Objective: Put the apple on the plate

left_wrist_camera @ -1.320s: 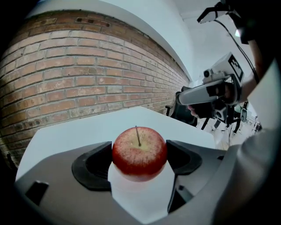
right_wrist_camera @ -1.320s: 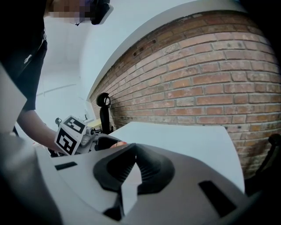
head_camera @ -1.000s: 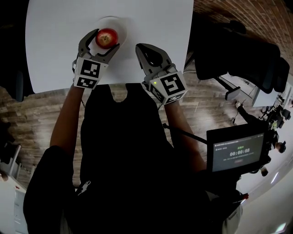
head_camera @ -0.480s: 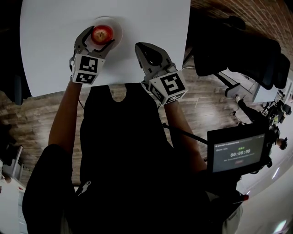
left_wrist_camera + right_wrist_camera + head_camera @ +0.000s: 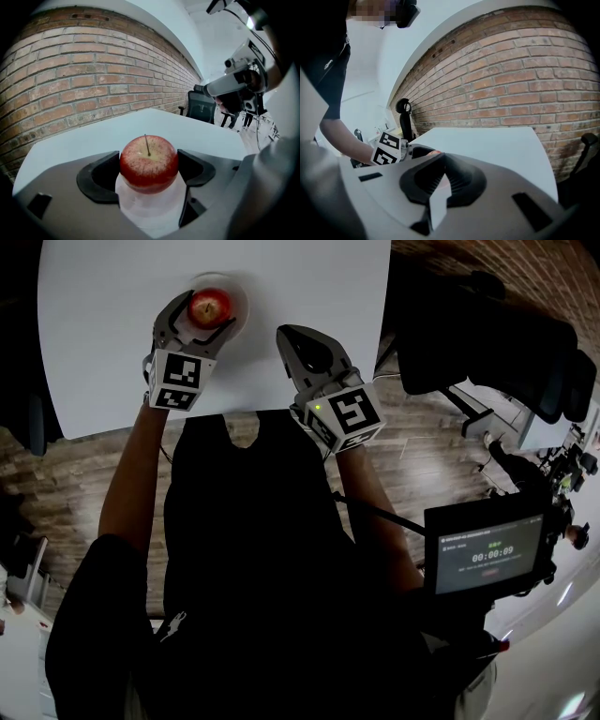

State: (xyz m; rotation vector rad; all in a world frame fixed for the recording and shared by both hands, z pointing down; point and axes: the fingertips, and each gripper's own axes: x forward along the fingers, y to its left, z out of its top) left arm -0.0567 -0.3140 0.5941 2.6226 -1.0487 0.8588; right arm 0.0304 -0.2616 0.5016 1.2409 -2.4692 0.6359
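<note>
White round-cornered desk (image 5: pixel 309 287) before a red brick wall (image 5: pixel 70 70). At the left gripper (image 5: pixel 206 313): jaws clenched on a round red apple (image 5: pixel 149 164), pads pressing both flanks, stem pointing up. Directly beneath it, a small white round plate (image 5: pixel 150 213) near the desk's far edge; contact between fruit and plate not discernible. At the right gripper (image 5: pixel 298 341): jaws pinched together with nothing between, poised over bare desk near the plate.
</note>
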